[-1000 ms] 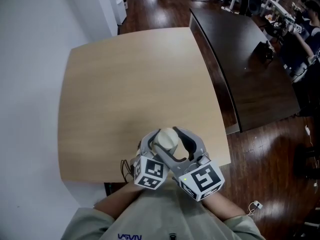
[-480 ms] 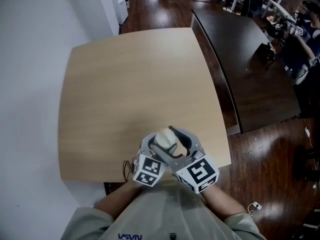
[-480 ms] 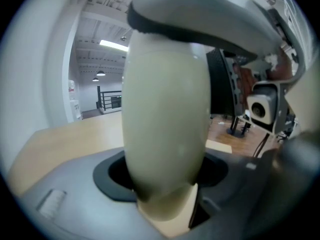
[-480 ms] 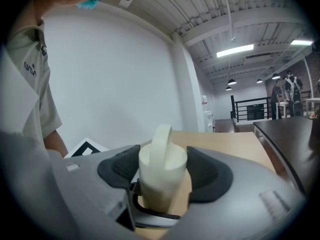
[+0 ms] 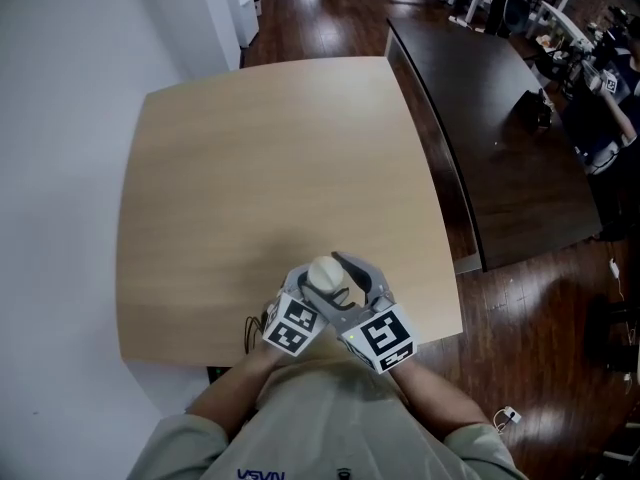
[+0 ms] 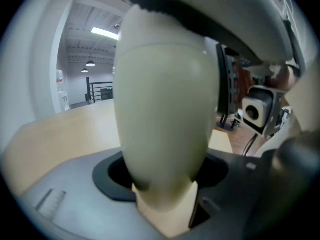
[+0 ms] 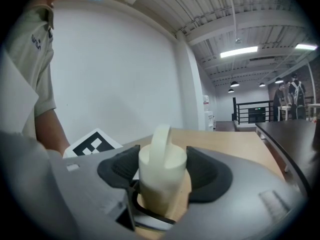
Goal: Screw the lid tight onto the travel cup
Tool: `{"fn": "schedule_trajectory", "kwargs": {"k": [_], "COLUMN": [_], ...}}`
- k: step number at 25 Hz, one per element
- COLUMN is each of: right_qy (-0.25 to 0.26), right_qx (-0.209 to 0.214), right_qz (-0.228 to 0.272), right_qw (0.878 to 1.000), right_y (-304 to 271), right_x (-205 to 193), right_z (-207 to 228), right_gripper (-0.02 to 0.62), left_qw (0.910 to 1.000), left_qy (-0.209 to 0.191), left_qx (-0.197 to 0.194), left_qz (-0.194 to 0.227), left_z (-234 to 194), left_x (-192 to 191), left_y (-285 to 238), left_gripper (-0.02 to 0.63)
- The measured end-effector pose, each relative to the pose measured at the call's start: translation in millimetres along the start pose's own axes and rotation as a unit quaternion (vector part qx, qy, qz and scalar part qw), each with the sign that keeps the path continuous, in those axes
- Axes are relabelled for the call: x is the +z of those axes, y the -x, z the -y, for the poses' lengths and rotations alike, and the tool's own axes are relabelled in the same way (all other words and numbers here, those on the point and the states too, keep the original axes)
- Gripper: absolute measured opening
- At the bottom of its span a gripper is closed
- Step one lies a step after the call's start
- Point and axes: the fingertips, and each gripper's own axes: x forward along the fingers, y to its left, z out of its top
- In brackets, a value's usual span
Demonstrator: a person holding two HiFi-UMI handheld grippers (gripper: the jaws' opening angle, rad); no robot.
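left gripper (image 6: 165, 181) clamps travel cup (image 6: 165, 109), long axis vertical

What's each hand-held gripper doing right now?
Left hand-held gripper: closed on the cream plastic travel cup.
Right hand-held gripper: closed on its cream looped lid.

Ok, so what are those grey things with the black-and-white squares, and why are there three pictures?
Those are tongs that a person holds, one in each hand. There is no robot here. The cubes with squares are part of the tongs. The head view comes from a camera on the person's head, looking down at a wooden table. The other two come from little cameras riding on the tongs. The left tongs grip the body of a cream travel cup. The right tongs grip its lid, which has a loop on top. I can't tell whether the cup touches the table.
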Motion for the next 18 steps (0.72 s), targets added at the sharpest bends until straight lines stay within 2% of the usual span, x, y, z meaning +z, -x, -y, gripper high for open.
{"fn": "schedule_trajectory", "kwargs": {"k": [4,10,18], "right_qy": [0.033,0.039,0.031], "right_qx": [-0.01,-0.038,-0.057], "right_qz": [-0.018,-0.025,-0.012], "right_qw": [0.999,0.998,0.998], "right_y": [-11,-24,-30], "right_x": [-16,-38,-48], "right_z": [1,20,32], "right_gripper": [0.287,0.287,0.288], "left_qw": [0.999,0.9981,0.9982], "left_qy": [0.008,0.026,0.046], "left_qx": [-0.027,-0.018,0.001], "left_qz": [-0.036,-0.052,-0.038], "left_z": [-4,-18,-31], "left_x": [-20,-37,-43], "left_y": [-6,-3,7], "left_gripper": [0.327,0.328,0.302]}}
